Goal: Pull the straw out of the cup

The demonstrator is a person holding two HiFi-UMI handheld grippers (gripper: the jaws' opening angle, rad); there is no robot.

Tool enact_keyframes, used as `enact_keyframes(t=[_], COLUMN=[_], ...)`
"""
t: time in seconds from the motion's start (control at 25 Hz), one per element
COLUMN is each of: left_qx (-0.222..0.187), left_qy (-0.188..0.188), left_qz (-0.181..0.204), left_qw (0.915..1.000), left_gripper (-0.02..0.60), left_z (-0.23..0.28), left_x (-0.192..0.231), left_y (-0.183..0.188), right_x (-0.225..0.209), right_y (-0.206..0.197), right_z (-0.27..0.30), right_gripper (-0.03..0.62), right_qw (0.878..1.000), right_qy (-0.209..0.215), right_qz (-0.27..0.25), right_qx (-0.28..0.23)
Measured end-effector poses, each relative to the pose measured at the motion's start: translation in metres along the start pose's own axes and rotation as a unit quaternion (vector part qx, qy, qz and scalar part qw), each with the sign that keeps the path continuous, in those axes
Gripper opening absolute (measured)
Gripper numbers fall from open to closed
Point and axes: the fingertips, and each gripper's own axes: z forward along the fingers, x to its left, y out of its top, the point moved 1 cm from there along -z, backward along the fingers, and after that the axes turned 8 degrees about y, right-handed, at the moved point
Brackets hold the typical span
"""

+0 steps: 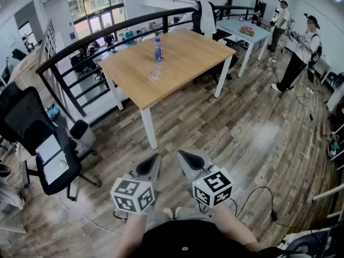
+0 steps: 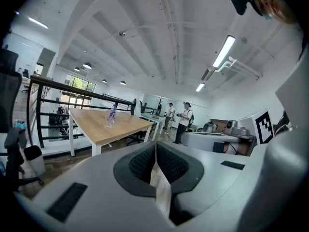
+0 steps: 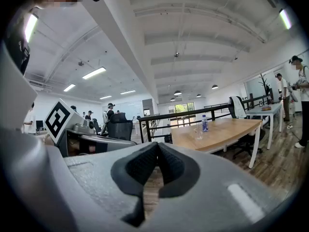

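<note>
Wooden table [image 1: 188, 58], water bottle [image 1: 158, 50] on it, black office chair [image 1: 27, 122], 2 people [image 1: 302, 50] standing beyond

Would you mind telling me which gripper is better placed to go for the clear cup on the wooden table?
Left, marginally: in the head view the cup lies almost straight ahead of the left gripper, the right gripper further aside. Both are shut and far away.

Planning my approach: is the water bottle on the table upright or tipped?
Upright: the bottle stands cap-up on the wooden table.
</note>
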Motion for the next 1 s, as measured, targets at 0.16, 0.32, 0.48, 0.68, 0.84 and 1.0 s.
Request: enact_keyframes(t=[0.16, 0.32, 0.48, 0.68, 0.84, 1.0], left_qx=[-0.001, -0.011, -0.021, -0.027, -0.018, -0.007], left_qy=[0.003, 0.006, -0.019, -0.028, -0.015, -0.012], left_qz=[-0.003, -0.006, -0.002, 0.007, -0.004, -0.016], left_qw=[1.0, 0.9999, 0.9996, 0.9992, 0.9997, 0.9998], left_gripper=[0.021, 0.021, 0.021, 0.021, 0.021, 0.021], left_z=[0.001, 0.0, 0.0, 0.003, 0.011, 0.026], left_x=[-0.002, -0.009, -0.019, -0.024, -0.024, -0.025], left_y=[-0.001, 0.001, 0.001, -0.005, -0.018, -0.021], right_x=[-0.001, -0.002, -0.004, -0.015, -0.021, -0.039], right_y=[0.0, 0.002, 0.001, -0.013, -0.023, -0.027], right_z=[-0.002, -0.007, -0.012, -0.019, -0.024, -0.023], right_gripper=[-0.002, -0.002, -0.002, -0.002, -0.002, -0.002], right_qw=[1.0, 1.0, 1.0, 0.999, 1.0, 1.0], right_qy=[0.0, -0.001, 0.005, 0.005, 0.01, 0.012], right_qz=[0.0, 0.01, 0.02, 0.029, 0.028, 0.025], right_qx=[0.001, -0.009, -0.022, -0.013, -0.008, 0.005])
